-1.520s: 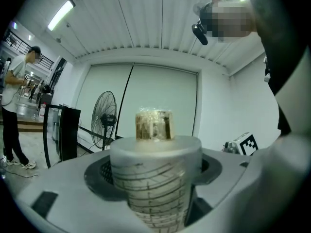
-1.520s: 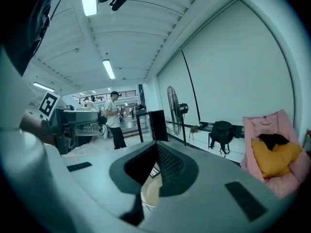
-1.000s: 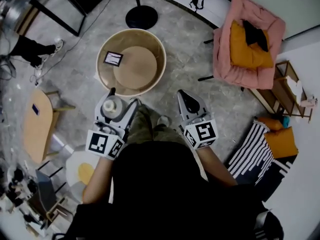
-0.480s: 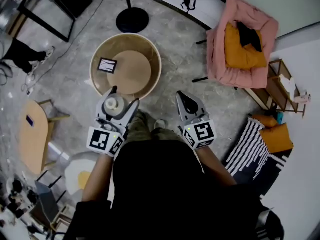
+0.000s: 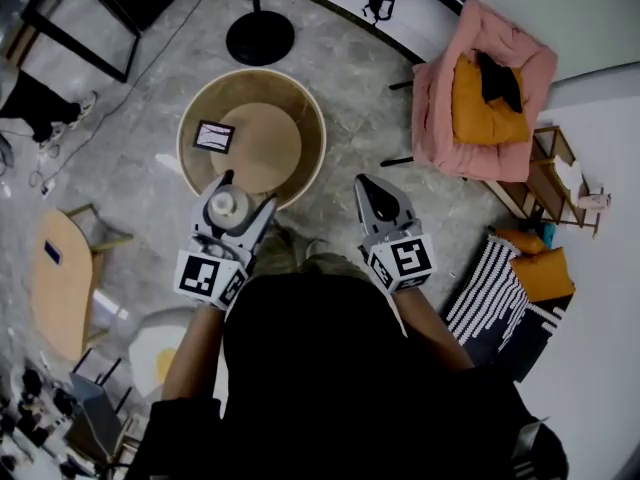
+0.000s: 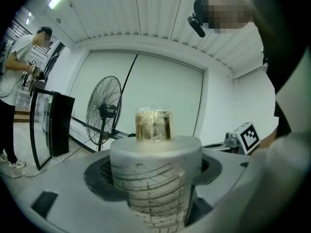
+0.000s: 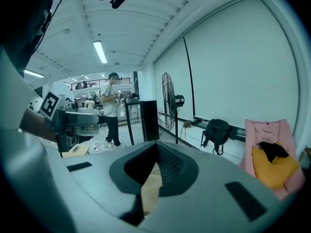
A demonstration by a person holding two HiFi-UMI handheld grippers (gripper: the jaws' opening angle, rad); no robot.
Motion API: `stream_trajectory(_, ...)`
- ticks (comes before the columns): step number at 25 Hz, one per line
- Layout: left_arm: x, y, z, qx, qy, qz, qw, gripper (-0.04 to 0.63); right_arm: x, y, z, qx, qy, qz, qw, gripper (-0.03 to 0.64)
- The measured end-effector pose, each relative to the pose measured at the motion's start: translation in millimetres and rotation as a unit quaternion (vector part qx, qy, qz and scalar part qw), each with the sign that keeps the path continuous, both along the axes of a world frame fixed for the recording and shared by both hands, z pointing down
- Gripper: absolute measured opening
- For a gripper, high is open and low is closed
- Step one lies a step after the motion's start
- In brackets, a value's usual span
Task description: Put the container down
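Note:
A clear container (image 5: 226, 206) with a grey lid and an amber cap sits between the jaws of my left gripper (image 5: 230, 208), which is shut on it and holds it upright over the near rim of a round wooden table (image 5: 300, 118). In the left gripper view the container (image 6: 155, 178) fills the middle, gripped on both sides by the left gripper (image 6: 155, 171). My right gripper (image 5: 373, 194) hovers over the floor to the right of the table, shut and empty. The right gripper (image 7: 154, 147) shows its jaws meeting at the tip.
A small dark framed card (image 5: 213, 136) lies on the table's left part. A standing fan's base (image 5: 259, 38) is beyond the table. A pink armchair (image 5: 445, 118) with an orange cushion is at the right. A wooden stool (image 5: 55, 278) stands at the left, a striped rug (image 5: 495, 308) lower right.
The head view has shifted a little, and the table now lies slightly nearer the left gripper with the container. Both grippers keep their states.

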State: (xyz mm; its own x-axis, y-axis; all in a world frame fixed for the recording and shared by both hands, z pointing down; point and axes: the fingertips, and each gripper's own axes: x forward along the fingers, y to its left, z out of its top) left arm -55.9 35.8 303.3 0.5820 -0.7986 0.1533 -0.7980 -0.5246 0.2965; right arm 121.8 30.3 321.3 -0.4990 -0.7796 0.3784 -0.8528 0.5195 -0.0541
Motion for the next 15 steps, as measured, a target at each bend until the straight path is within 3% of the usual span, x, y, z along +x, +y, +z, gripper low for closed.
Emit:
stream_trajectory(9,-37.2,-50.0,38.6,-0.021,0.004,0.034,0.9992,0.348,-37.7,-45.8,3.0,-0.010,0.023,0.030,0.999,0.021)
stream_trajectory(15,-48.8,-78.4,86.1,-0.052,-0.022,0.057,0.9968,0.348,-51.6,-79.4,19.8,-0.014,0.011,0.060,0.998,0.021)
